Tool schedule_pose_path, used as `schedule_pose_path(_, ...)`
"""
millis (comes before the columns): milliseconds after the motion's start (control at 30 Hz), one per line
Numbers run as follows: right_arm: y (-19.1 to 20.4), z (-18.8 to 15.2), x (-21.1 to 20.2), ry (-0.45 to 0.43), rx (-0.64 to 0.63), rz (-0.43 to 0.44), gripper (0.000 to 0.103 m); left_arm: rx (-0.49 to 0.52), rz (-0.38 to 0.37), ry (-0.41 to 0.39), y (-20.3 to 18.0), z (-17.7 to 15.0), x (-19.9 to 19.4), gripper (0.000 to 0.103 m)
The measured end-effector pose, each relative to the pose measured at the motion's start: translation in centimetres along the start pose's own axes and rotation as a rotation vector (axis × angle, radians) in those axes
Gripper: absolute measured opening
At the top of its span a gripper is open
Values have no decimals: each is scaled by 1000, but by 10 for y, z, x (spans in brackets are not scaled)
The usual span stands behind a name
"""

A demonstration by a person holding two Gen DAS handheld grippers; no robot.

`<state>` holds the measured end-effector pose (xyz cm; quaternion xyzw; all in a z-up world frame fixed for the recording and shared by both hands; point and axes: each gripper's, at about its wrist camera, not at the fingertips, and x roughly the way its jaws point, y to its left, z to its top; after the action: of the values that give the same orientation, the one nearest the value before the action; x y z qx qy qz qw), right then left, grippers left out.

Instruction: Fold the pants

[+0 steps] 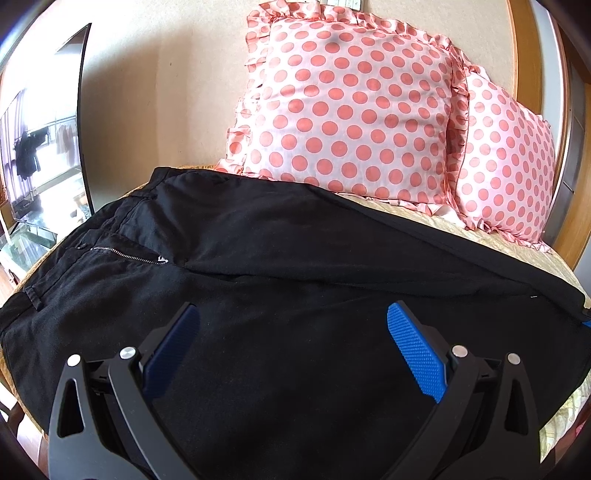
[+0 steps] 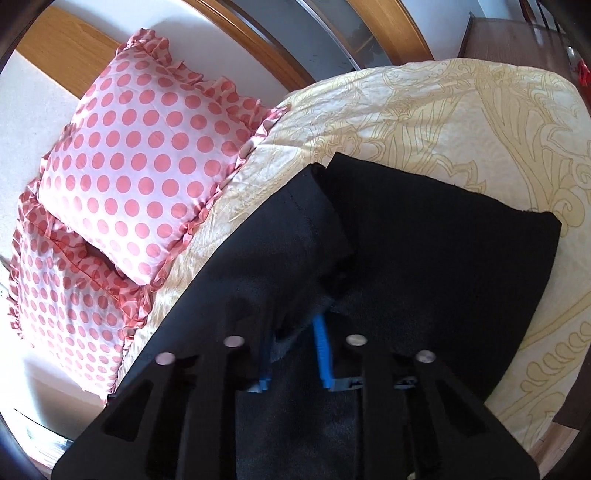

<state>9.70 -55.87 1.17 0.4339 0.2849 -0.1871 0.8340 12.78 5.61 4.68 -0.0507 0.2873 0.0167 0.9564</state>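
Black pants [image 1: 280,295] lie spread on the bed, waistband and zipper [image 1: 125,254] at the left, legs running right. My left gripper [image 1: 291,332] hovers just above the thigh area, jaws wide open and empty. In the right wrist view the leg ends of the pants [image 2: 424,240] lie on the yellow bedspread. My right gripper [image 2: 295,332] is shut on a fold of the pant-leg fabric, which bunches between its blue pads [image 2: 322,343]. A bit of the right gripper's blue shows at the far right edge of the left wrist view [image 1: 586,321].
Two pink polka-dot pillows [image 1: 351,107] [image 2: 140,173] lean against the wall at the head of the bed. The yellow patterned bedspread [image 2: 461,122] extends beyond the pants. A mirror [image 1: 44,140] stands at the left, a wooden frame [image 2: 388,26] behind the bed.
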Motion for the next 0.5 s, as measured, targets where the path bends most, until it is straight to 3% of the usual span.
schedule_pose_path(233, -9, 10, -40, -170, 13, 20, 4, -28, -47, -1, 20, 18, -14, 101)
schedule_pose_path(333, -20, 11, -40, -150, 31, 23, 4, -75, -57, -14, 38, 40, -18, 101)
schedule_pose_path(500, -27, 9, -30, -126, 30, 27, 4, -128, -63, 81, 73, 100, 18, 101)
